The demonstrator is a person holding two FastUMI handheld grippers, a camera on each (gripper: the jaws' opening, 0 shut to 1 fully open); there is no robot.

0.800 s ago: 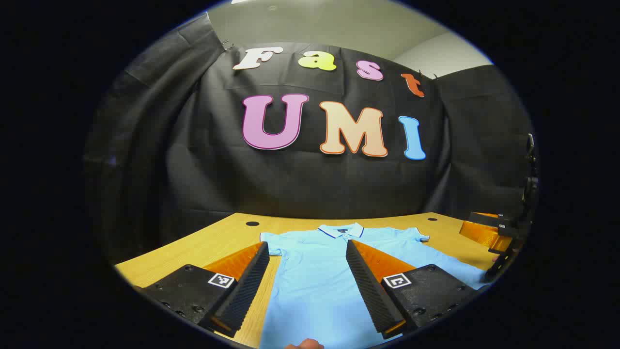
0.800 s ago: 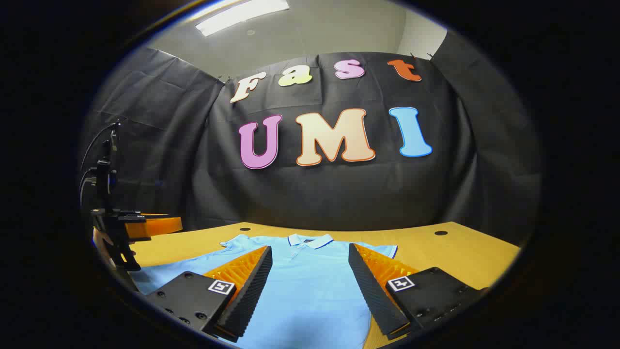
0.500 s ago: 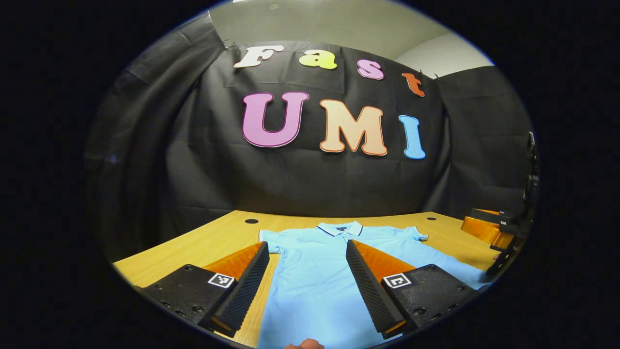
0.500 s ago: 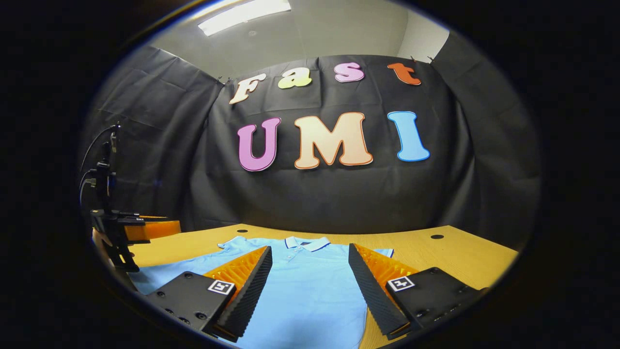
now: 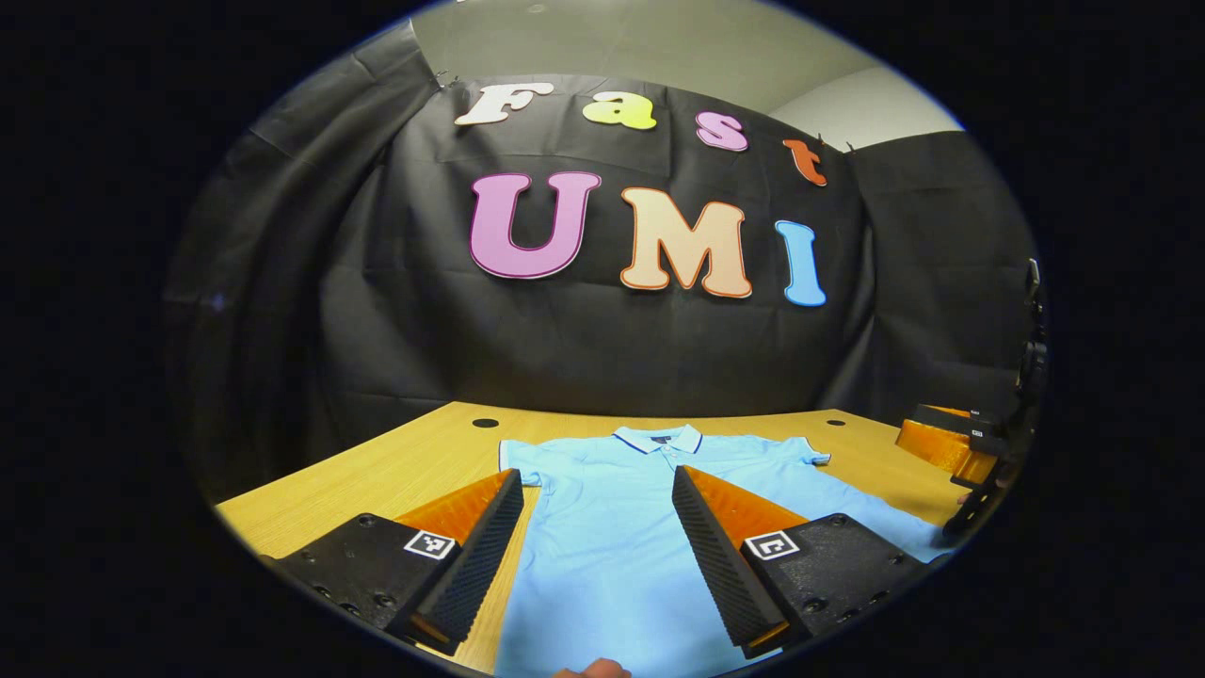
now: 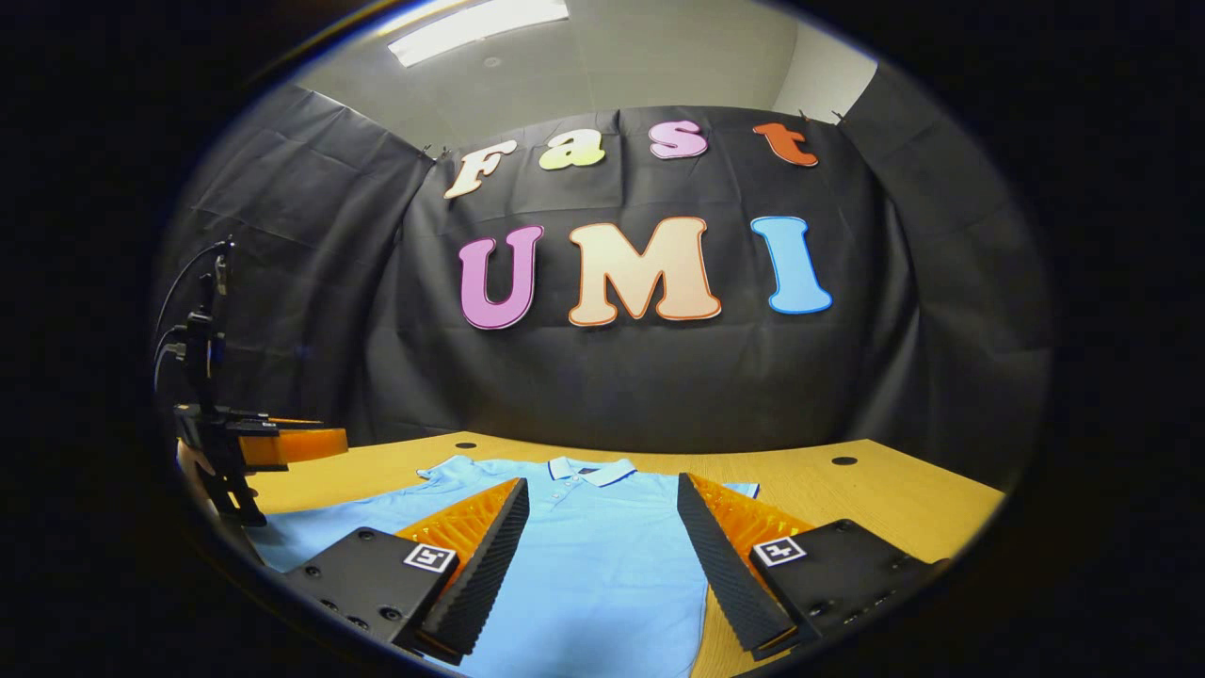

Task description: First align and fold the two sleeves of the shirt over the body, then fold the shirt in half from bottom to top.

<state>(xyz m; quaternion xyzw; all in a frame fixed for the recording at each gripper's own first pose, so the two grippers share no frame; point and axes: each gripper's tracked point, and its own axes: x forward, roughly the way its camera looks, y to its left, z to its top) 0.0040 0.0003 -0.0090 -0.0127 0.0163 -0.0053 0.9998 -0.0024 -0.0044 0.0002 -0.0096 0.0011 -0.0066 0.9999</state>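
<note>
Shirt (image 5: 602, 527), light blue with a white collar (image 5: 659, 439), lies flat and face up on the wooden table (image 5: 377, 480), collar toward the booth wall, both short sleeves spread outward and unfolded; this layout suits a start from the hem side.

Left gripper view: the left gripper (image 5: 598, 556) hangs over the shirt's lower left part with its jaws wide apart and nothing between them, one finger over bare table, the other over the cloth, probably poised to take an edge. A fingertip of the person (image 5: 588, 670) shows at the bottom edge. The right gripper (image 5: 951, 443) is seen at far right, above the shirt's other side; how its jaws stand cannot be told from here.

Right gripper view: the right gripper (image 6: 602, 565) also stands spread and empty, over the shirt's (image 6: 593, 556) right half. The left gripper (image 6: 282, 443) appears at far left.

Compared with 0.8 s ago, the collar sits slightly higher in the left view and lower in the right view: small shifts of both grippers, with the shirt itself unmoved.
</note>
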